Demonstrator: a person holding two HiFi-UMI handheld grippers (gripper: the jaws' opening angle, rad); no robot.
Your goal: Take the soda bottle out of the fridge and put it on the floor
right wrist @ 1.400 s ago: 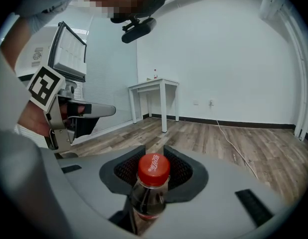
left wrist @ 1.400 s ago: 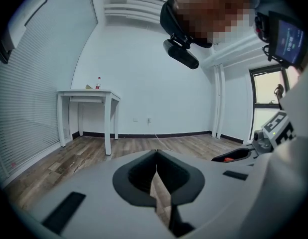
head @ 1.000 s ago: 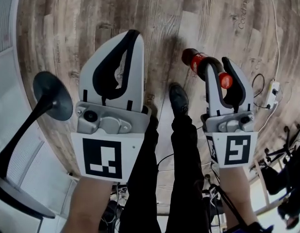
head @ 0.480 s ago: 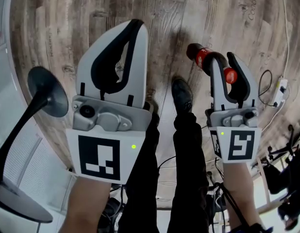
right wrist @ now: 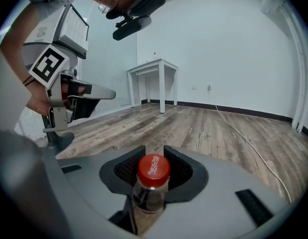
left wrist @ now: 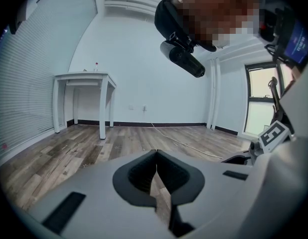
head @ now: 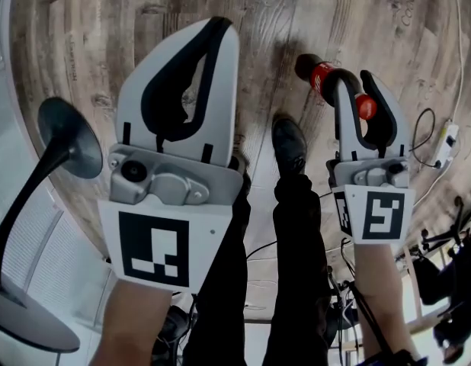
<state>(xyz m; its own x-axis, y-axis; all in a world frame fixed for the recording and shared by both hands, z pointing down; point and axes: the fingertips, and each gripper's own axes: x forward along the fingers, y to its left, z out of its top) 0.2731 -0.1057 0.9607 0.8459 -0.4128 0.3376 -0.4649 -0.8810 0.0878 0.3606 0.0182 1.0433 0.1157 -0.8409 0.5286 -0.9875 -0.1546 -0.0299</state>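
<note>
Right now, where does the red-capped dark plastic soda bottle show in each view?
Head view: the red-capped dark plastic soda bottle is upper right, between the right gripper's jaws.
Left gripper view: not in it.
Right gripper view: bottom centre, clamped, cap toward the camera.
Shared landmark: the white table, in both gripper views.

Cool, even daylight fills the room — the window (left wrist: 257, 101) in the left gripper view blows out pale. Both gripper views bow strongly, with black vignetted corners. Soft shadows lie on the plank floor (head: 106, 36) in the head view; the soda bottle (right wrist: 153, 176) near the lens is sharp.
</note>
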